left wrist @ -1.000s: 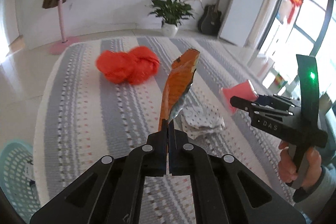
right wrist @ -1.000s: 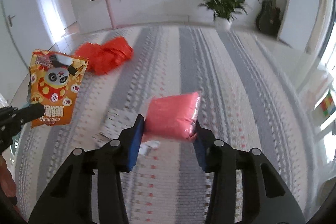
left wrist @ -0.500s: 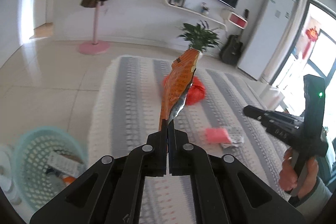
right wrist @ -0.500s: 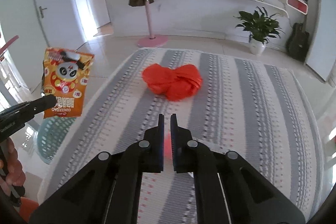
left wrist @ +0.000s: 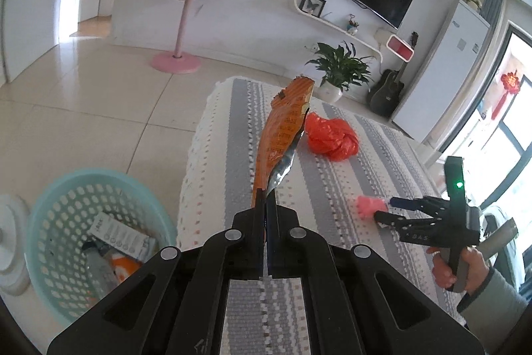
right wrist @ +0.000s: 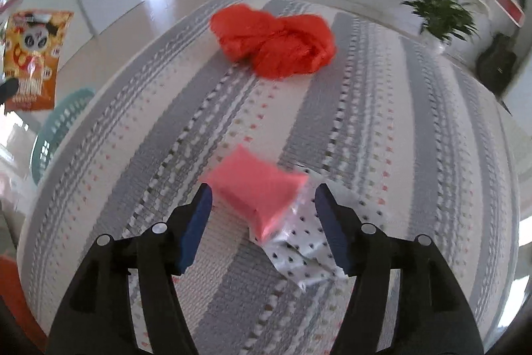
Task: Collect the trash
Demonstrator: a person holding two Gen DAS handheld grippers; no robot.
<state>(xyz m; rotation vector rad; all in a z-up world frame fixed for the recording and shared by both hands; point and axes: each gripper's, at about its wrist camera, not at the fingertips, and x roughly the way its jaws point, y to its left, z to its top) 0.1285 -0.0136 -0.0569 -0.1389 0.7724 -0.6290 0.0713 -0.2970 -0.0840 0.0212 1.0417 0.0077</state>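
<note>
Left wrist view first, from its left side: the pale green basket [left wrist: 96, 242] stands on the tile floor just beside the edge of the striped rug [left wrist: 332, 188], and some boxes and wrappers already lie inside it. A second ago this basket was only a sliver at the corner, so I judge that my left hand has swung the snack toward it. The left gripper [left wrist: 266, 205] has its fingers pressed together on the bottom corner of the orange snack bag [left wrist: 286, 125], which stands up stiff and flat, orange outside and silver inside. It is not over the basket yet, so the drop is the next step for this hand.

Further right on the rug lies the crumpled red plastic bag [left wrist: 332, 138], untouched. At the far right a hand [left wrist: 465, 265] holds the right gripper [left wrist: 382, 210] down near the pink packet [left wrist: 369, 205].

In the right wrist view, the right gripper's jaws have just been opening after a brief closure with nothing between them; the fingers now stand apart. The pink packet [right wrist: 256, 192] lies between them, but the pads do not press it. It is a small soft pillow, resting partly on a white dotted wrapper [right wrist: 299, 252]. I think this hand prepares a new grasp.
</note>
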